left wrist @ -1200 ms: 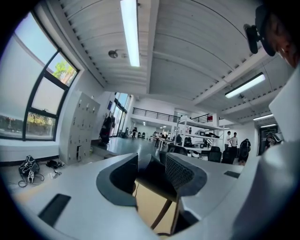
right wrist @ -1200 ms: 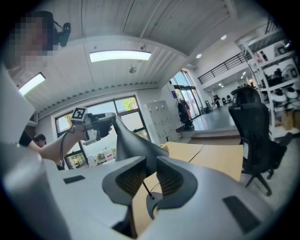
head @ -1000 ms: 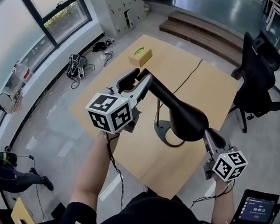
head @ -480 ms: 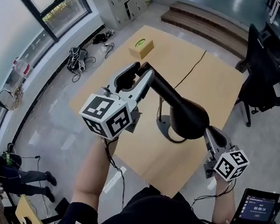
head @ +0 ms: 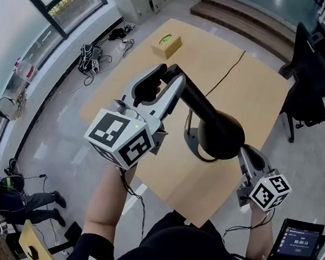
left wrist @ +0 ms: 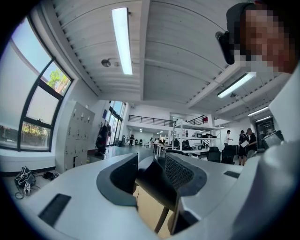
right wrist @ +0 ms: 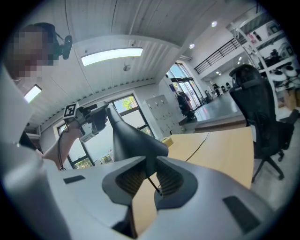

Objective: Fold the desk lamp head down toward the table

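A black desk lamp stands on the wooden table (head: pixel 259 109), its round base (head: pixel 191 143) near the middle. Its cone-shaped head (head: pixel 220 136) points toward me and its arm (head: pixel 193 98) runs up to the left. My left gripper (head: pixel 159 88) is shut on the far upper end of the lamp arm (left wrist: pixel 157 180), which fills the gap between its jaws. On the right, my right gripper (head: pixel 246 157) is shut on the rim of the lamp head (right wrist: pixel 133 136). The left gripper (right wrist: pixel 91 119) also shows in the right gripper view.
A tan box (head: pixel 166 44) with a green top sits at the table's far corner. The lamp's black cable (head: pixel 228 73) runs across the table to the far edge. A black office chair (head: pixel 310 74) stands at the right, a small screen (head: pixel 297 238) at the lower right.
My left gripper has come up closer to the head camera with the lamp arm in it. The right gripper has stayed on the lamp head and barely moved.
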